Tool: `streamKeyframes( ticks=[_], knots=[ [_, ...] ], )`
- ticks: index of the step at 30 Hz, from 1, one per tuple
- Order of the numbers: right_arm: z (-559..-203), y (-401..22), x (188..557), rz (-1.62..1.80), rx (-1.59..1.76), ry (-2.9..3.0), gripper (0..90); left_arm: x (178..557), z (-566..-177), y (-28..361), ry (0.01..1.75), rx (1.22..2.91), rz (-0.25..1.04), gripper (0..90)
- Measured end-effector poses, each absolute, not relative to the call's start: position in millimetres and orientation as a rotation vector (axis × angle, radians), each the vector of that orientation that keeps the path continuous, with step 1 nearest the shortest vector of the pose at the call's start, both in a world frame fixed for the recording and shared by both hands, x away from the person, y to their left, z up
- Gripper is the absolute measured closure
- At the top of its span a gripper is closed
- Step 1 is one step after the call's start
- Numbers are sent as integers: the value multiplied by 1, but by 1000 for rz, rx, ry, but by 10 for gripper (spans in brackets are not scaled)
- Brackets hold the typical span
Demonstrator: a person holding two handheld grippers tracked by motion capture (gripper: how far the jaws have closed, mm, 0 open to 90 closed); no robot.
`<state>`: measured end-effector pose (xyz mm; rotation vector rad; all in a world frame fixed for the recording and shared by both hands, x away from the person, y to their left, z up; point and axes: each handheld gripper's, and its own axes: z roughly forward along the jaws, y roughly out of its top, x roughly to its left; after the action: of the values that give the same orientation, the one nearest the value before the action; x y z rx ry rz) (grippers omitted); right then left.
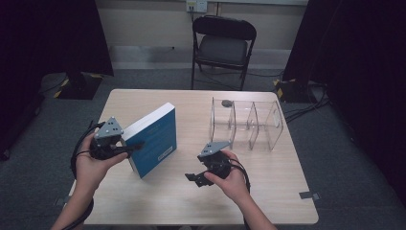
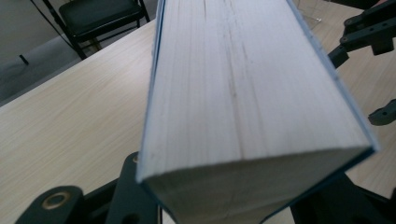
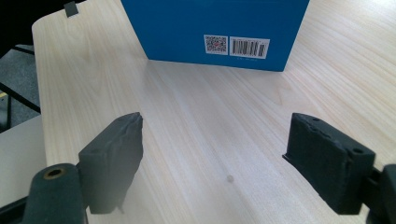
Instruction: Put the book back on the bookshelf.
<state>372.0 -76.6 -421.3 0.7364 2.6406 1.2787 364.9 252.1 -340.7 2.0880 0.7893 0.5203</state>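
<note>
A thick blue book (image 1: 155, 139) stands upright on its edge on the wooden table (image 1: 163, 201), left of centre. My left gripper (image 1: 130, 148) is shut on the near end of the book, one jaw on each cover. In the left gripper view the pale page block of the book (image 2: 243, 93) runs away from the jaws. My right gripper (image 1: 194, 178) hovers low over the table to the right of the book, open with nothing between its fingers. The right gripper view shows the book's back cover (image 3: 215, 28) with its barcode beyond the open right gripper (image 3: 215, 158).
A clear plastic rack (image 1: 246, 122) with several upright dividers stands at the back right of the table. A small dark round object (image 1: 226, 102) lies behind it. A black folding chair (image 1: 222, 45) stands past the far edge. Bare tabletop lies in front of the book.
</note>
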Motion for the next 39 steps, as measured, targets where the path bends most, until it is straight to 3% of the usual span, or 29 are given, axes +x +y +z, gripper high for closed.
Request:
streamKeyframes(
  ticks=[39],
  knots=[
    [-439,-78,369,1258,762,2693,180,381,-325,251,921,2187,427,572]
  ],
)
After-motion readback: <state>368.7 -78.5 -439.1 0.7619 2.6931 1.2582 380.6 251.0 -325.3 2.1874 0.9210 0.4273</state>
